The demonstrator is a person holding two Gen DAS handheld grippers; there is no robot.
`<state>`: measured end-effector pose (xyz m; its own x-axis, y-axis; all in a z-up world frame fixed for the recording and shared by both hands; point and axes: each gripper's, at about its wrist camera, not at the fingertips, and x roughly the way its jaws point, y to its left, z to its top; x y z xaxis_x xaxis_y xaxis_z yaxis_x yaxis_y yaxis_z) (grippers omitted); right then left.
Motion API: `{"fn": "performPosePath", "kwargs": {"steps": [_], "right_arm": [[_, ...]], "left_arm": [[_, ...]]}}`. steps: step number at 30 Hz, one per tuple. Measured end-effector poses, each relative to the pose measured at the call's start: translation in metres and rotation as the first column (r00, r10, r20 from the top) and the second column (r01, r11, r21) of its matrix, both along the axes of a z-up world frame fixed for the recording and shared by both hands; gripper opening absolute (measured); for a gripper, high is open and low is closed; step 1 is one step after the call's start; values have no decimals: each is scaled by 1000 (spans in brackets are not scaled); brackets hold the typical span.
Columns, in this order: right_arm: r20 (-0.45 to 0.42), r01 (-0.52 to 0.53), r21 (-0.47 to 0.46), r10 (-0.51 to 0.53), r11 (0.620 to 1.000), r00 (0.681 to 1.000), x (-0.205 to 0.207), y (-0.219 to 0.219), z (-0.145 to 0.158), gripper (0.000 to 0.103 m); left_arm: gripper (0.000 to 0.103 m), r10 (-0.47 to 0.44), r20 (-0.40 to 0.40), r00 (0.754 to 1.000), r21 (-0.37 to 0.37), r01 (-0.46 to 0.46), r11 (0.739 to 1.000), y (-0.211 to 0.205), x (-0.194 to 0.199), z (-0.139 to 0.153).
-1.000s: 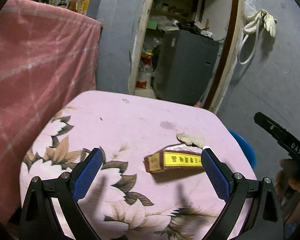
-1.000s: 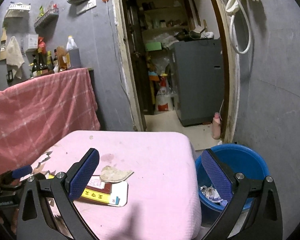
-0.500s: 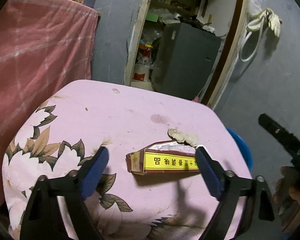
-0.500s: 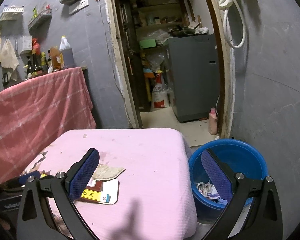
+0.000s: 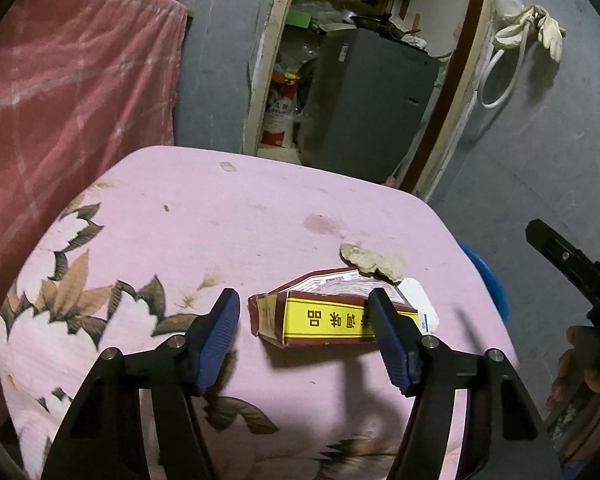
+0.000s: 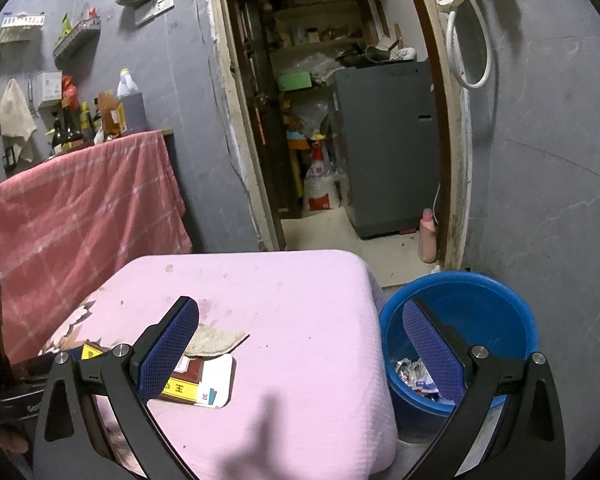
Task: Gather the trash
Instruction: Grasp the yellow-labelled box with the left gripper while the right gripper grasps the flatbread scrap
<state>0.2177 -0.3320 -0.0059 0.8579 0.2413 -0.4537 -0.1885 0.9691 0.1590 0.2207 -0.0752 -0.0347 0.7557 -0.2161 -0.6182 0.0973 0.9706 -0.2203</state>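
Left wrist view: left gripper [image 5: 304, 320] jaws, just closing, straddle the carton [image 5: 332, 316] on the pink table [image 5: 228, 220] without pressing it yet. Next, seat both pads, then lift. Right wrist view alone shows the trash-holding blue bucket [image 6: 460, 312]; right gripper [image 6: 296, 348] jaws stand open, empty.

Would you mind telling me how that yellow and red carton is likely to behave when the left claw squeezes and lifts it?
The carton looks like thin card with a torn, gaping end, so it will probably crush somewhat. It seems empty, so likely light. Lying flat on the soft pink cloth, it should not roll.
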Motion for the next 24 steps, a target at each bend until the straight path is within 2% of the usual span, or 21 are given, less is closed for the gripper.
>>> {"fn": "performPosePath", "kwargs": {"steps": [7,12,14,18,24], "right_arm": [[-42,-28,-1,28,1000,999,8,8,-7,103],[-87,-71,-12,70,997,994,18,22,-14,103],[-110,-95,-16,93,995,990,23,29,-19,103],[-142,-110,-21,106,994,984,31,38,-25,103],[-154,-103,-23,99,994,983,35,39,-26,103]], "left_arm": [[61,-23,25,999,115,20,993,22,9,4],[62,-17,17,1000,91,15,996,41,17,8],[62,4,7,1000,58,-4,998,46,15,8],[62,33,-42,999,-61,-36,997,50,7,3],[60,49,-103,993,-221,-71,973,42,3,0]]}}
